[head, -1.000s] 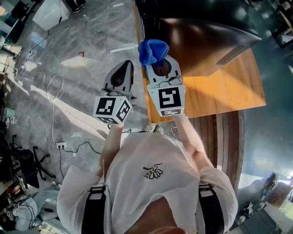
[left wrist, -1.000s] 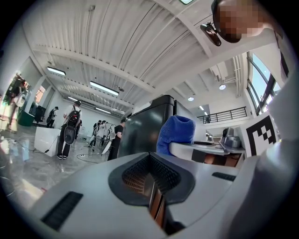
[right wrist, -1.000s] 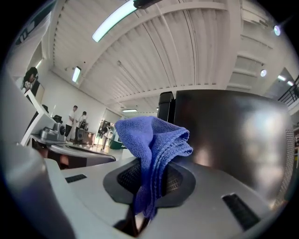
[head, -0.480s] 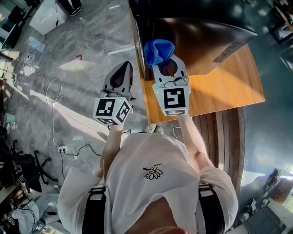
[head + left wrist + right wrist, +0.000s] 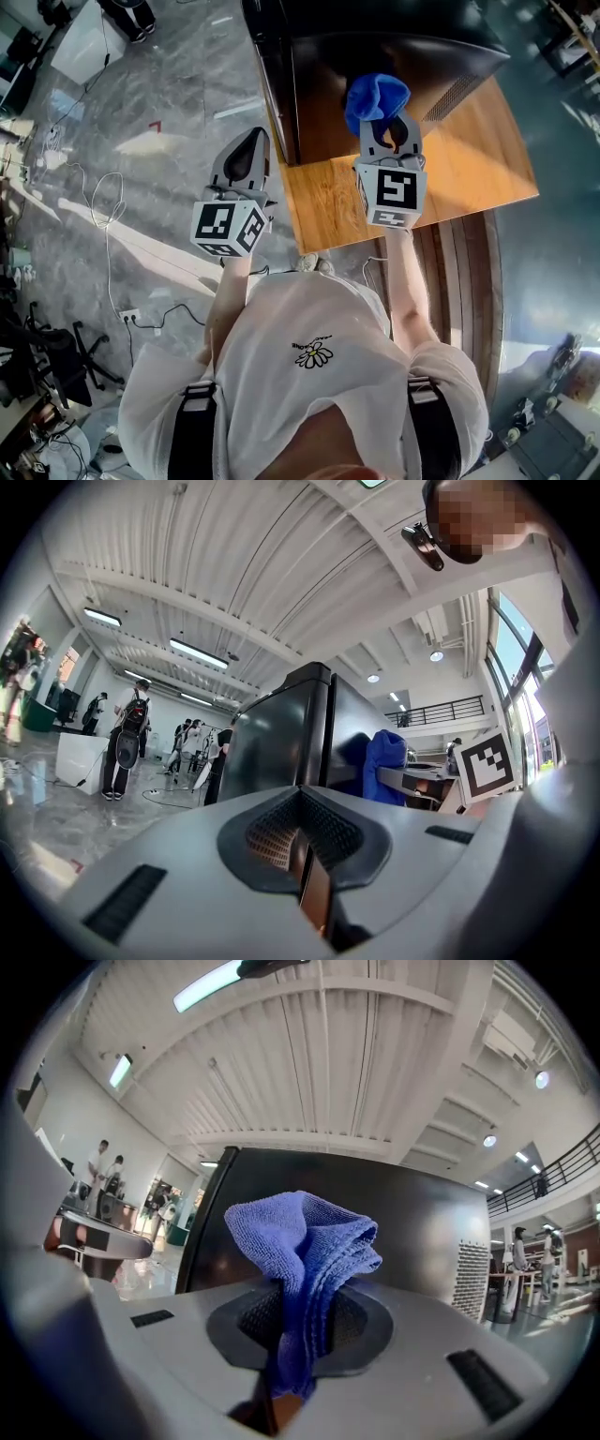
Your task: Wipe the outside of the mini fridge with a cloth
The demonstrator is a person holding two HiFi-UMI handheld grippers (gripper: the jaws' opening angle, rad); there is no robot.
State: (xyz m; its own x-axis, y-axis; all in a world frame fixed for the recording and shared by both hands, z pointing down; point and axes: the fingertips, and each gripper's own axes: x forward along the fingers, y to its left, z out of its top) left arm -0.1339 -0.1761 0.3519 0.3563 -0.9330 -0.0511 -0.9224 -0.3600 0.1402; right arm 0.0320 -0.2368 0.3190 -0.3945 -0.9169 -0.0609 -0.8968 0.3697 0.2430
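The black mini fridge (image 5: 375,56) stands on a wooden platform (image 5: 469,169). My right gripper (image 5: 386,127) is shut on a bunched blue cloth (image 5: 375,97), which is held up against the fridge's side panel, left of the vent grille (image 5: 457,94). In the right gripper view the cloth (image 5: 305,1241) sticks up out of the shut jaws in front of the dark panel (image 5: 422,1222). My left gripper (image 5: 249,142) hangs over the floor, left of the fridge's front corner, shut on nothing. From the left gripper view the fridge (image 5: 281,733) and the cloth (image 5: 384,757) lie ahead.
White cables (image 5: 108,183) trail over the grey marbled floor at the left, and a white box (image 5: 89,28) sits at the far left. The platform's near edge (image 5: 319,239) is just ahead of my body. Several people (image 5: 127,733) stand far off across the hall.
My right gripper has carried the cloth rightward along the fridge's side, from near the front corner toward the vent grille. The left gripper has stayed where it was.
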